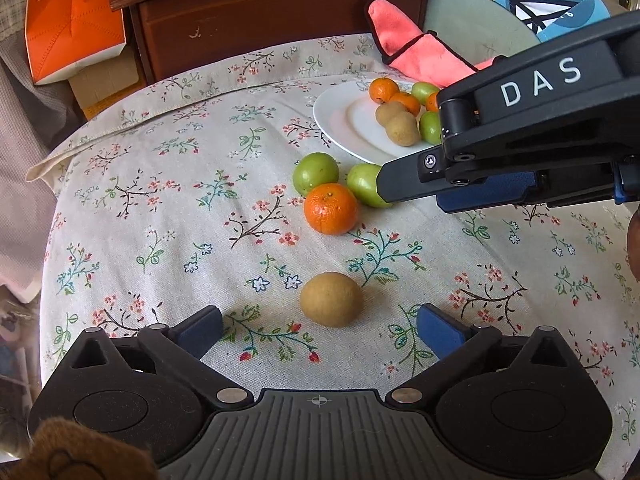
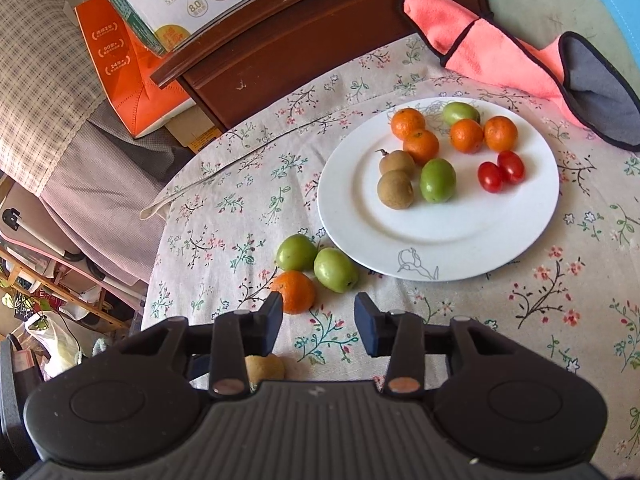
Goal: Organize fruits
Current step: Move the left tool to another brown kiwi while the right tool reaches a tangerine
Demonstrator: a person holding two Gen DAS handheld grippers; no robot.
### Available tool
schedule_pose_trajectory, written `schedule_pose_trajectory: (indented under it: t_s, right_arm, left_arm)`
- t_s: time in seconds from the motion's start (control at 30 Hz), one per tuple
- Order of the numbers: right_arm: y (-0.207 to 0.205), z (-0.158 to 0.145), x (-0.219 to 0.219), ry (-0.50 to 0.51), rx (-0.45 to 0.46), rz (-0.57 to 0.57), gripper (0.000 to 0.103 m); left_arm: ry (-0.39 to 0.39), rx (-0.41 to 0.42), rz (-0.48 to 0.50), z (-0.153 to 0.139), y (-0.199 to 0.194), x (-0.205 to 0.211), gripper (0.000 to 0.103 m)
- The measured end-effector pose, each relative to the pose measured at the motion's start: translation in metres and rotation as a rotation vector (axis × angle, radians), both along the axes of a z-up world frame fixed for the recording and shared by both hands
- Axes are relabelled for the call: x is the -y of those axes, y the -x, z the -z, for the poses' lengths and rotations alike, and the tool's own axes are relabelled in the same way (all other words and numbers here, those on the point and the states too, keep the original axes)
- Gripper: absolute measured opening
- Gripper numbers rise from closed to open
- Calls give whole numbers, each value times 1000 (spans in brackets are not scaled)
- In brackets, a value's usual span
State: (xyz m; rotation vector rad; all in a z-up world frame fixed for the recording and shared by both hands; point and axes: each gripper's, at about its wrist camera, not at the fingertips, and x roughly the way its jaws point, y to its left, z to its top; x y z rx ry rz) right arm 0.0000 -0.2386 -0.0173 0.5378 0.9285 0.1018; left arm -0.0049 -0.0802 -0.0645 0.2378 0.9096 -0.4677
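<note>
Left gripper, jaws wide and empty, faces the kiwi lying dead ahead between its pads; right gripper, part-open and empty, nears the orange.

1. Left gripper: black plastic body w/ ribbed grey centre plate, blue pads, silver pivot pins.
2. Right gripper: same build; side arm marked "DAS" in white, small screws near the pad end.
</note>
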Motion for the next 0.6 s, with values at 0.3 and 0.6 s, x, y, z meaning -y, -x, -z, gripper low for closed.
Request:
schedule_pose_trajectory:
  t_s: [0.3, 0.6]
  right_arm:
    - [-6, 3, -9, 4, -3, -15, 42]
    - [-14, 5, -26, 41, 19, -85, 42]
  left_arm:
    - [8, 10, -9, -1, 1, -8, 103]
    - [36, 72, -79, -6, -2, -30, 98]
